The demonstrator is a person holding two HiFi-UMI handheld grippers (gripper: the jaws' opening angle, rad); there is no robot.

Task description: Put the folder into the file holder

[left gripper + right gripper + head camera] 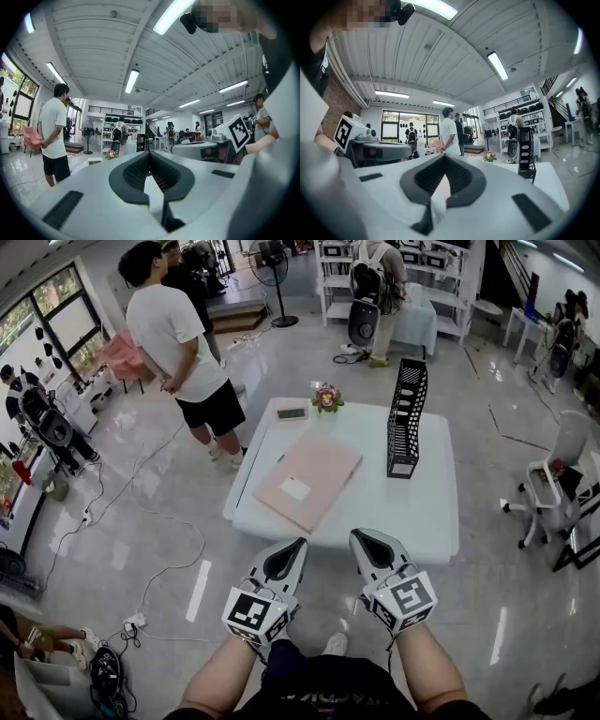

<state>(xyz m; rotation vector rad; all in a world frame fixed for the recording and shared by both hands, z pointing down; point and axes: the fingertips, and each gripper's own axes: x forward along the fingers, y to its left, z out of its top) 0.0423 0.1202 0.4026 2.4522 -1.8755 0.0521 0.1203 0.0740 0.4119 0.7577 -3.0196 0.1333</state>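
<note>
A pink folder with a white label lies flat on the white table, left of centre. A black perforated file holder stands upright at the table's right side, also seen in the right gripper view as the file holder. Both grippers hover side by side short of the table's near edge, pointing toward it. My left gripper is shut and empty, as is my right gripper. In the left gripper view the left gripper has its jaws together; the right gripper in its own view too.
A small flower pot and a flat white device sit at the table's far edge. A person in a white shirt stands left of the table. A white chair is at the right. Cables trail over the floor.
</note>
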